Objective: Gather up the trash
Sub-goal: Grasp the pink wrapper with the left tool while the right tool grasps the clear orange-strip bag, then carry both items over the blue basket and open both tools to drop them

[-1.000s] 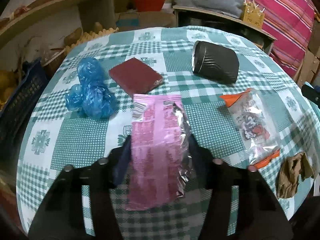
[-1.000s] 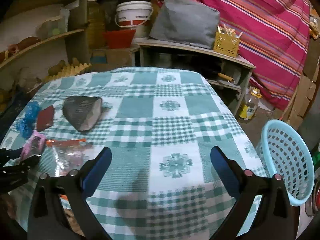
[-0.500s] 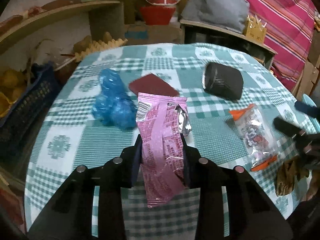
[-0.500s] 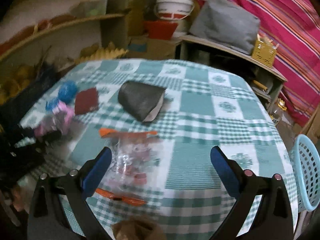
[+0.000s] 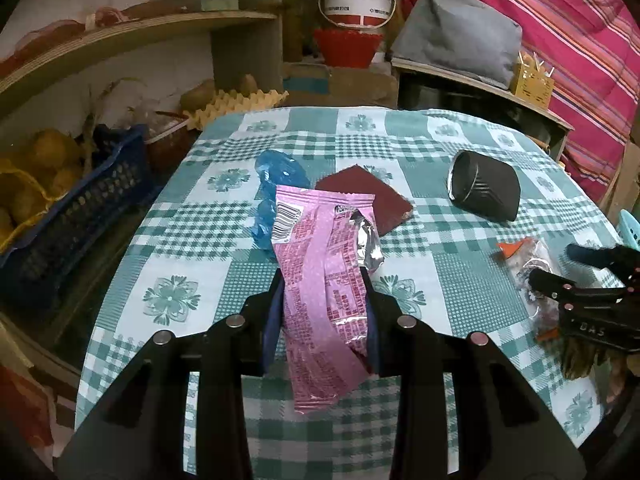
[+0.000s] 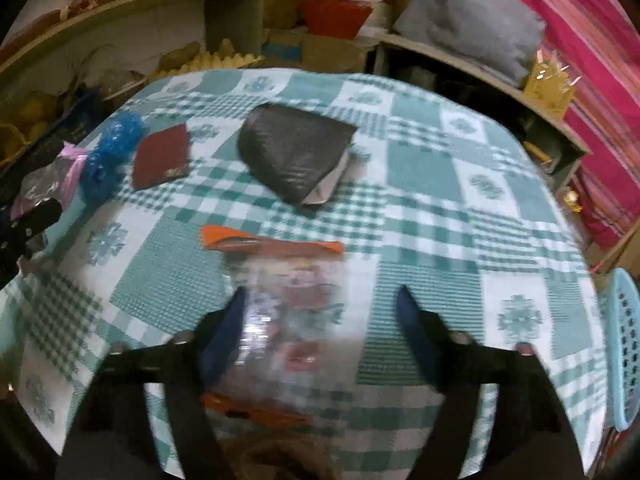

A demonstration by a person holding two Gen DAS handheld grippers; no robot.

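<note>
My left gripper (image 5: 322, 280) is shut on a pink foil wrapper (image 5: 320, 280) and holds it above the checked tablecloth (image 5: 192, 240). My right gripper (image 6: 322, 300) is open, its fingers astride a clear bag with orange ends (image 6: 296, 304) lying on the cloth; that bag also shows in the left wrist view (image 5: 528, 268). A blue plastic bag (image 5: 276, 176), a dark red packet (image 5: 372, 196) and a black pouch (image 5: 484, 188) lie further back. A brown crumpled paper (image 5: 584, 356) lies at the near right edge.
A light blue basket (image 6: 622, 356) stands beside the table on the right. A dark blue crate (image 5: 80, 208) with yellow fruit sits to the left. Shelves, a white bucket (image 5: 358, 2) and a grey cushion (image 5: 456, 36) are behind.
My left gripper closed on the pink wrapper and lifted it off the cloth. My right gripper swung left from the basket side and came down over the clear orange-ended bag.
</note>
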